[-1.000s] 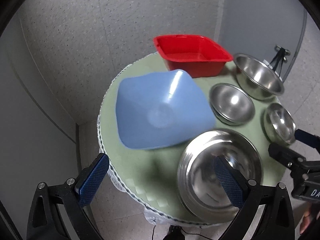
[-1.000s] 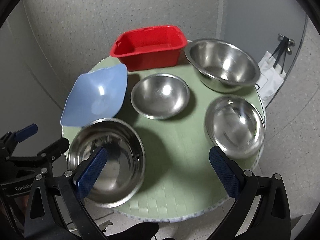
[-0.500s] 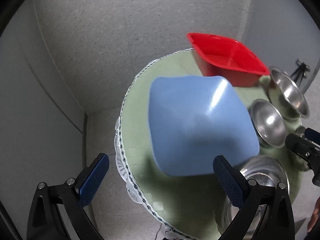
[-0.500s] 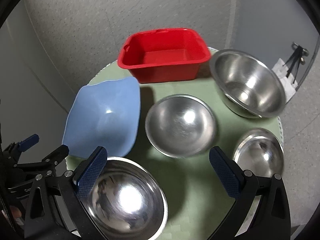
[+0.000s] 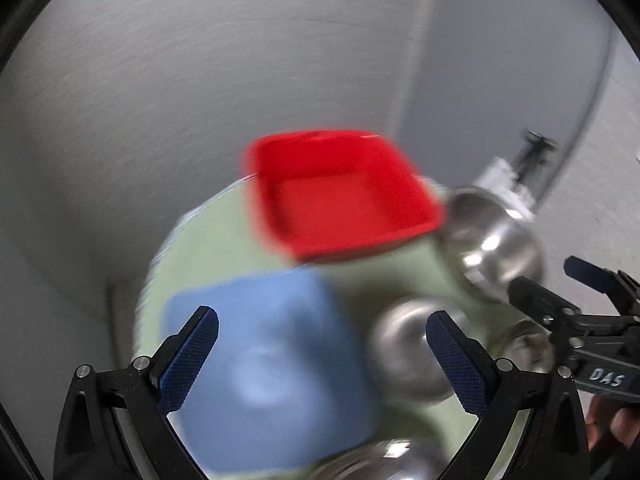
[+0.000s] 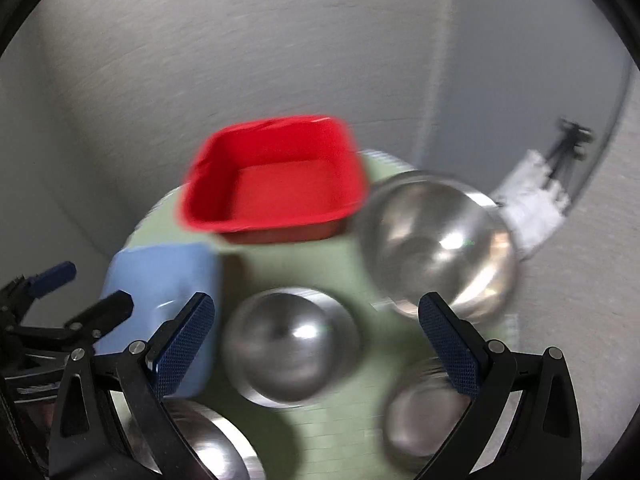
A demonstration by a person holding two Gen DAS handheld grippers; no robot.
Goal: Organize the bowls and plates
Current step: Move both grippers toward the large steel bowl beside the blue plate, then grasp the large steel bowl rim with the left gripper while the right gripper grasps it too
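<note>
Both views are motion-blurred. A round green table (image 6: 352, 432) carries a red square tub (image 6: 276, 184) at the back, a blue square bowl (image 5: 272, 380) at the front left and several steel bowls. My left gripper (image 5: 322, 354) is open above the blue bowl, holding nothing. My right gripper (image 6: 316, 342) is open above a mid-sized steel bowl (image 6: 288, 344), also empty. A large steel bowl (image 6: 436, 248) sits to the right of the tub, a small one (image 6: 424, 416) at the front right, another (image 6: 212, 452) at the front left.
A speckled wall and a grey corner panel rise behind the table. A white bag (image 6: 532, 208) hangs from a dark hook at the right. My right gripper (image 5: 560, 308) shows in the left wrist view, my left gripper (image 6: 68, 300) in the right wrist view.
Both grippers have swung and pushed forward over the table; the tub and back bowls loom larger. The views turned blurry. Nothing was grasped or moved on the table.
</note>
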